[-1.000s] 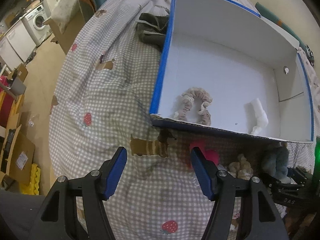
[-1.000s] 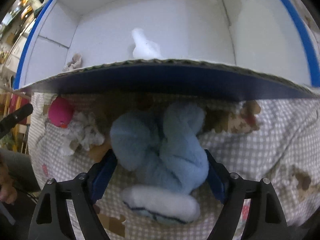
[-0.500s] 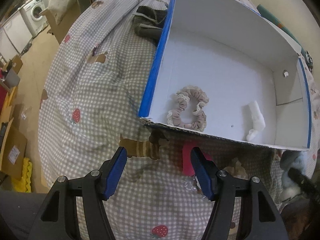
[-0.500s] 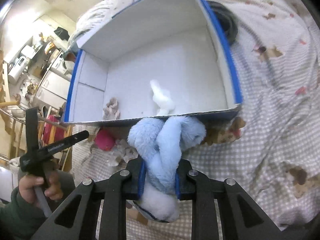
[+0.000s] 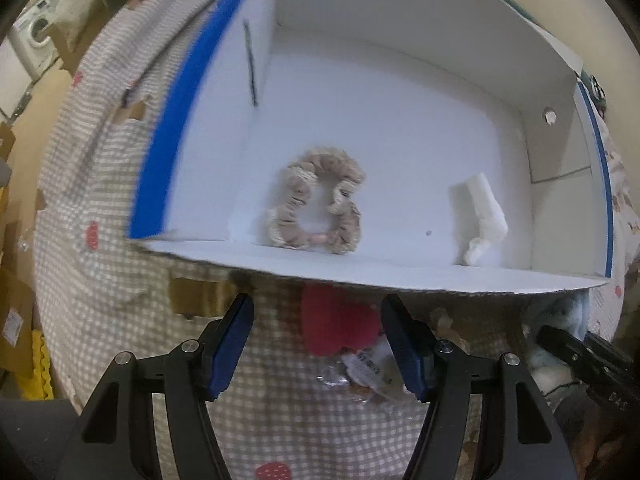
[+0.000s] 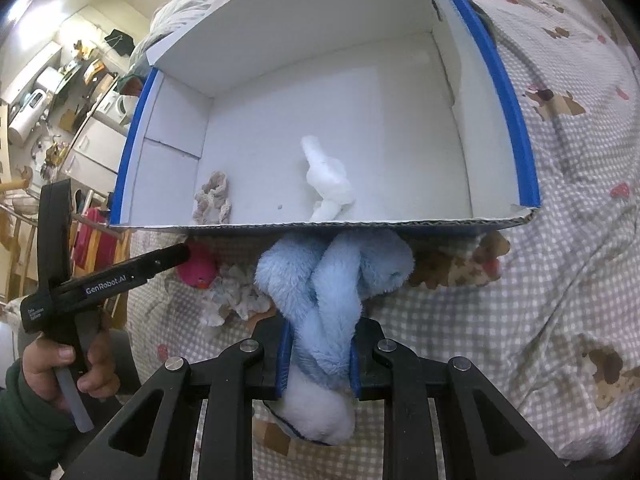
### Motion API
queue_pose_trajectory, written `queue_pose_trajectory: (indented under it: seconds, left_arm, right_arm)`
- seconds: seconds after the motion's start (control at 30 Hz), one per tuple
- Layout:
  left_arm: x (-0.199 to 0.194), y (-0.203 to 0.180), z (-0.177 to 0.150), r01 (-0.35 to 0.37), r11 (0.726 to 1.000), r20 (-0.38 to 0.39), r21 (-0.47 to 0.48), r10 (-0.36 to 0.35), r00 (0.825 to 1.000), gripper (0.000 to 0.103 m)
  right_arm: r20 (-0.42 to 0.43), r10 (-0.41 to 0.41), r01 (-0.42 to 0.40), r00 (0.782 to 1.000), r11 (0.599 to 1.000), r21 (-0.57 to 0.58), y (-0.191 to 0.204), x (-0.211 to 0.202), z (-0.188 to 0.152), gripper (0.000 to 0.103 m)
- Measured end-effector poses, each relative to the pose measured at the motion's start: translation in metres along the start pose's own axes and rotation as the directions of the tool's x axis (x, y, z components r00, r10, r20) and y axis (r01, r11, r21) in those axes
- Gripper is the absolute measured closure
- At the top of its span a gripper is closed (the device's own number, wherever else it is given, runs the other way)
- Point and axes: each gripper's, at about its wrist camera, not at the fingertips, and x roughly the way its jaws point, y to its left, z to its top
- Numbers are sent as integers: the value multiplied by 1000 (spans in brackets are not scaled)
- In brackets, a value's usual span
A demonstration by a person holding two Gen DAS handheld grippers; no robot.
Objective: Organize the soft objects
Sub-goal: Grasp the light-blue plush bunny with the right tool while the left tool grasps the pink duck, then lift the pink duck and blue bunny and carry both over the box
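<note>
Two views show the moment. From the left wrist, we see the left gripper (image 5: 318, 340) with its jaws apart and nothing between the pads, pointing down over the checked bedspread (image 5: 112, 280). A pink soft toy (image 5: 336, 326) lies just ahead, between the fingertips and the near wall of the white box (image 5: 400, 276); inside the box rest a beige scrunchie (image 5: 316, 204) and a white soft piece (image 5: 482, 216).

From the right wrist, we see the right gripper (image 6: 320, 354) clamped on a blue plush toy (image 6: 336, 280), whose long axis runs up out of the jaws toward the box wall, its top touching or just short of the rim. We judge the next move to be a forward carry over that wall. The left hand (image 6: 68, 364) sits far left, nearer the pink toy.
</note>
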Motion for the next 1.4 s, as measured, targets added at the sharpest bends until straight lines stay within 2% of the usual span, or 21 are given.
queue_pose_trajectory:
  seconds: [0.17, 0.27, 0.33, 0.67, 1.1, 1.23, 1.4]
  left_arm:
    - [18, -9, -2, -19, 999, -66, 28, 21, 998, 40]
    - [21, -13, -3, -30, 998, -61, 53, 33, 998, 42]
    - [22, -17, -2, -26, 997, -52, 71, 30, 998, 59]
    - [5, -9, -4, -92, 995, 17, 40, 92, 996, 59]
    - [-12, 7, -13, -125, 992, 41, 15, 124, 991, 59]
    - [-26, 18, -31, -131, 991, 41, -7, 131, 991, 59]
    - [-47, 22, -33, -132, 991, 75, -3, 132, 988, 59]
  right_arm:
    - [-7, -20, 20, 1000, 1000, 4, 0, 3, 0, 78]
    - [-7, -28, 28, 1000, 1000, -5, 2, 4, 0, 78]
    - [-7, -32, 32, 999, 999, -12, 3, 4, 0, 78]
    - [-11, -47, 46, 999, 998, -32, 10, 9, 0, 78]
    - [-13, -72, 71, 997, 995, -64, 20, 14, -2, 78]
    - [-3, -54, 54, 999, 997, -47, 20, 6, -5, 78]
    - [18, -26, 27, 999, 998, -53, 23, -5, -8, 78]
